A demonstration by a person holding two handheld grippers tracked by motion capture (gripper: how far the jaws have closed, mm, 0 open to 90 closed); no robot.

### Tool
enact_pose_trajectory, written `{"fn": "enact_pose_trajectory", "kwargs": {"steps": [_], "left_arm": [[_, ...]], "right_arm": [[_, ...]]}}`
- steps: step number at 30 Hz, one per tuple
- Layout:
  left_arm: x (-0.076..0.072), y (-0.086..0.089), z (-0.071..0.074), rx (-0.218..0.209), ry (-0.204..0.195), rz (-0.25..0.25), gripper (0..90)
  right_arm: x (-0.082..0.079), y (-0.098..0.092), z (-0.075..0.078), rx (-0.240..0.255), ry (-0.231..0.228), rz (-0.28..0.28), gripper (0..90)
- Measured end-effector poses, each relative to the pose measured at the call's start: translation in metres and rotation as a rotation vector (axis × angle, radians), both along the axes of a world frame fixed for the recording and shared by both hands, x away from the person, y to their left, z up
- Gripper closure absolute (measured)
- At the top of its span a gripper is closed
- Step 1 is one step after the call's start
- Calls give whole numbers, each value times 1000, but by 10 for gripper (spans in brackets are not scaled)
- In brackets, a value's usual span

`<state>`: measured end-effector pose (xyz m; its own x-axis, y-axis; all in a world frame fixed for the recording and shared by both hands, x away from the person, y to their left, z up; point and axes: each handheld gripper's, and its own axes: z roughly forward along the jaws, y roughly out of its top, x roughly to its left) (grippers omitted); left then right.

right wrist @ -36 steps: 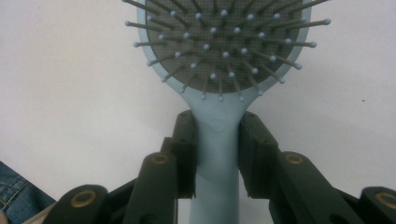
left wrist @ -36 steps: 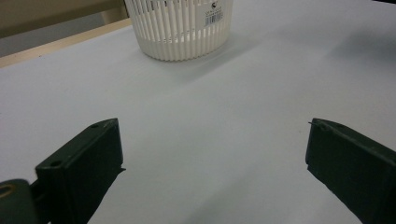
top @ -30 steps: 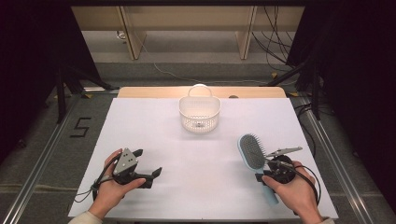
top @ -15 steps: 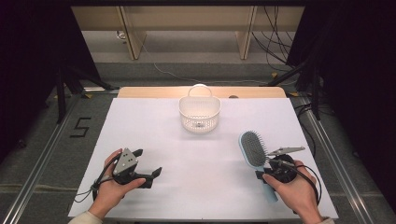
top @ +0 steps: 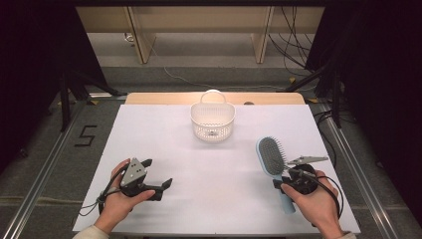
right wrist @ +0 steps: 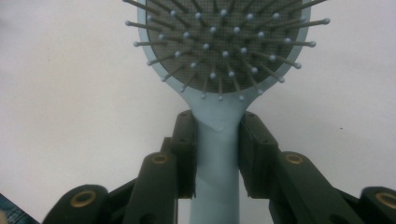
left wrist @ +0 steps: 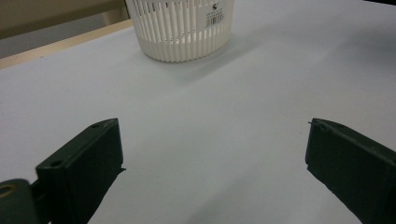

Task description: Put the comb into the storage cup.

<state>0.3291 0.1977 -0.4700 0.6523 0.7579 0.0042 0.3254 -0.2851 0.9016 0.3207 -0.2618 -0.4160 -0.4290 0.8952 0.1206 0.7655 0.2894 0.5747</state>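
Hairbrush [right wrist: 218, 121]: one, light blue, handle clamped between the jaws of the right gripper [top: 293, 180] at the table's [top: 219, 199] near right, long axis running away from the person, bristles up. Left gripper [left wrist: 210, 163] rests near left, jaws wide apart, holding nothing. One white basket [top: 213, 122] stands farther off at centre, ahead-left of the brush; the right hand is nearer.

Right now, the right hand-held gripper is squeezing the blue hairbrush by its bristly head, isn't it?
Not quite. The right hand-held gripper is squeezing the blue hairbrush, but by its handle just below the bristly head, not the head itself. The right gripper view shows it.
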Motion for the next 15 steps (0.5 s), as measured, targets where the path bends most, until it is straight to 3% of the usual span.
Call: {"fn": "enact_pose_trajectory", "kwargs": {"steps": [15], "left_arm": [[0, 0, 0, -1, 0, 1, 36]], "right_arm": [[0, -3, 5, 30, -71, -19, 705]]}}
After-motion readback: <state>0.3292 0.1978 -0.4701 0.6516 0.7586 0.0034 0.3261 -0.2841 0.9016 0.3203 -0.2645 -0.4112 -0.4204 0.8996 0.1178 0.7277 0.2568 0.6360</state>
